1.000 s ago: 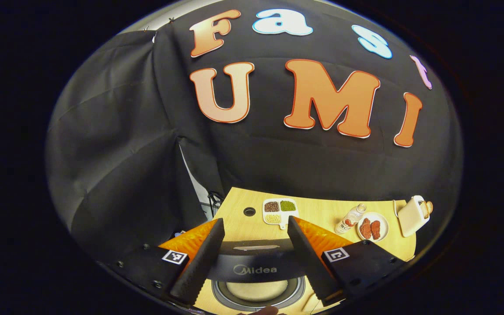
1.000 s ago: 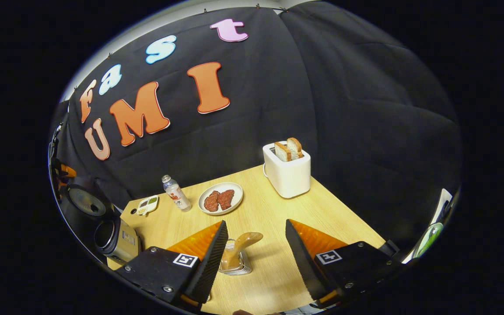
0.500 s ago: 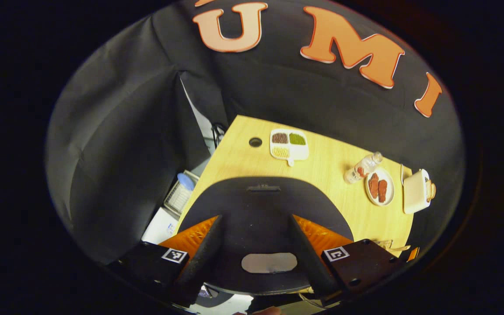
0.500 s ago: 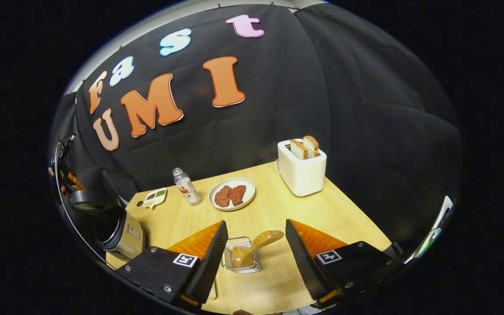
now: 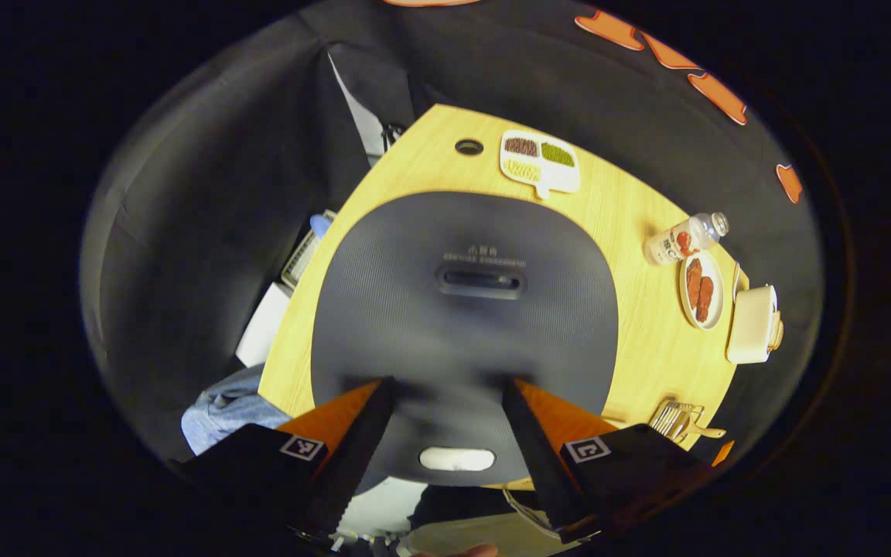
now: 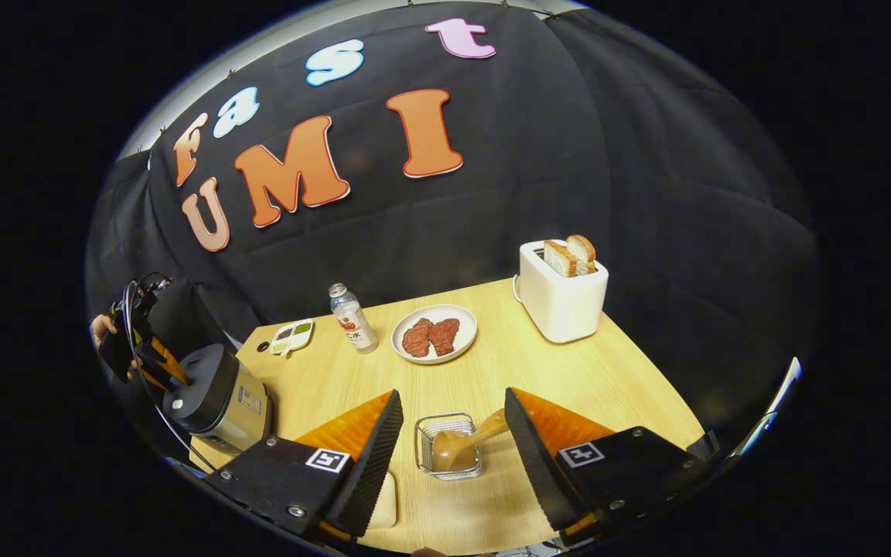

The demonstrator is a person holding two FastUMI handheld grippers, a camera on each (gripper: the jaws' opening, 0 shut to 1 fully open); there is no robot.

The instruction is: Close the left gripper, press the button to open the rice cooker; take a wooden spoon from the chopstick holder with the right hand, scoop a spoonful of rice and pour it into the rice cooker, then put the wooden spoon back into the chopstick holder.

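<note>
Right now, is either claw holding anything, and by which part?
Nothing is held. The left claw is open over the dark grey rice cooker lid; the right claw is open, short of the wooden spoon in the wire chopstick holder.

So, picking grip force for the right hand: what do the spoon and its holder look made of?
The spoon looks like wood: matte tan-brown, rounded bowl, no shine. The holder looks like thin metal wire: a silvery, see-through grid with glints. Both are judged by look alone.
</note>
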